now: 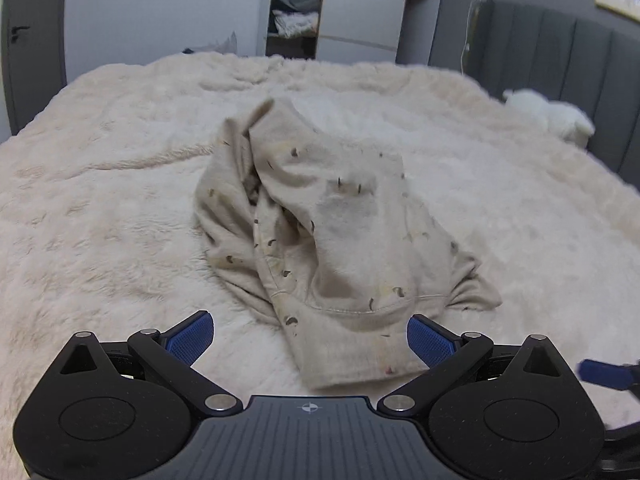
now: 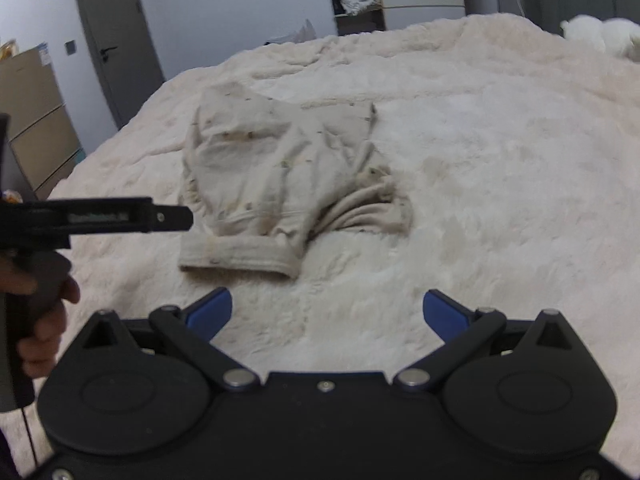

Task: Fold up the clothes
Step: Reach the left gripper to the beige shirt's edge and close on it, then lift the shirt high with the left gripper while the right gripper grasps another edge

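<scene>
Left wrist view, contents by size.

Bed (image 1: 100,200): covered in a cream plush blanket, filling most of both views. Deep pile, likely to cling to cloth dragged across it.

Garment (image 1: 320,220): beige knit top with small dark printed marks, lying crumpled near the middle of the bed. It is heaped toward the far side, and a ribbed hem band (image 2: 236,256) lies flat on the near side. In the right wrist view a bunched sleeve or side panel (image 2: 368,204) trails to the right. Judged soft, light and limp, not slippery; it should drape from wherever it is lifted and will not hold a crease unaided. Best holds appear to be the two ends of the hem band, or the shoulder seams once found; the heaped far part hides those for now.

Wardrobe shelf (image 1: 296,12): far wall, holding stacked linens.

White plush item (image 1: 552,114): far right by the grey headboard, well apart from the garment.

Left gripper (image 1: 310,338): jaws spread wide, empty, hovering at the near hem, blue pads either side of the cloth but not touching it.

Right gripper (image 2: 326,312): jaws likewise apart, holding nothing, just short of the hem over bare blanket.

Hand (image 2: 38,312): seen at left in the right wrist view, holding the left gripper's handle.
</scene>
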Action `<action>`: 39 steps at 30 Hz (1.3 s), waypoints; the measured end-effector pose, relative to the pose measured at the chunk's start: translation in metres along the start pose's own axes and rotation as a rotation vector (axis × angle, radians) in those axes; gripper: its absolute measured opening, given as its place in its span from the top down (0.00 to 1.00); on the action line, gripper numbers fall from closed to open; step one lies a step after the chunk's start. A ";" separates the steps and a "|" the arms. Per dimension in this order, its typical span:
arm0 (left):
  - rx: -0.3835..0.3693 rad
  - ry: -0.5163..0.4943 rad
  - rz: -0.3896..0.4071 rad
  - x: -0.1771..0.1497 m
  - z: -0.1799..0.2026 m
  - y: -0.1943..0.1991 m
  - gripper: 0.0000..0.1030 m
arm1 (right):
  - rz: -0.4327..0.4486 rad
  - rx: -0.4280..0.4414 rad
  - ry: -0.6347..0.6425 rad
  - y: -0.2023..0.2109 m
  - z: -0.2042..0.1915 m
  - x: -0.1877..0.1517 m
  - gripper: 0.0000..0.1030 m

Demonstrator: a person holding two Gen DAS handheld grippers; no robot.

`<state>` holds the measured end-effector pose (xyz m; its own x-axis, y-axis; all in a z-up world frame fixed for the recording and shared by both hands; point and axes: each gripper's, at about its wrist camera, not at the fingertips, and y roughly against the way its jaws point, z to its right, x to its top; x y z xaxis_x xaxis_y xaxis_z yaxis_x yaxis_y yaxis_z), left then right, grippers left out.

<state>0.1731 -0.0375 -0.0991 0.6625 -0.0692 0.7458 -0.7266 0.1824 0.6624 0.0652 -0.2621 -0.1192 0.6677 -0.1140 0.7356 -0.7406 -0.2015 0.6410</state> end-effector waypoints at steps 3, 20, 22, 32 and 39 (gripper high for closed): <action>-0.049 0.037 -0.047 0.004 -0.002 -0.023 0.09 | 0.012 0.020 -0.036 0.002 0.013 0.001 0.00; -0.166 0.145 0.021 0.012 -0.029 0.033 0.90 | 0.061 0.052 0.053 0.013 0.002 -0.003 0.03; -0.195 0.151 0.044 0.010 -0.031 0.057 0.91 | 0.066 0.050 0.072 0.015 0.000 -0.004 0.04; -0.332 0.221 0.128 -0.010 -0.035 0.174 0.91 | 0.104 0.041 0.194 0.032 -0.010 -0.013 0.14; -0.391 0.240 0.215 0.002 -0.035 0.245 0.92 | 0.210 0.035 0.400 0.049 -0.045 -0.029 0.10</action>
<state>0.0026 0.0414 0.0619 0.5616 0.2290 0.7951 -0.7592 0.5247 0.3851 0.0066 -0.2245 -0.0990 0.4169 0.2272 0.8801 -0.8492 -0.2478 0.4663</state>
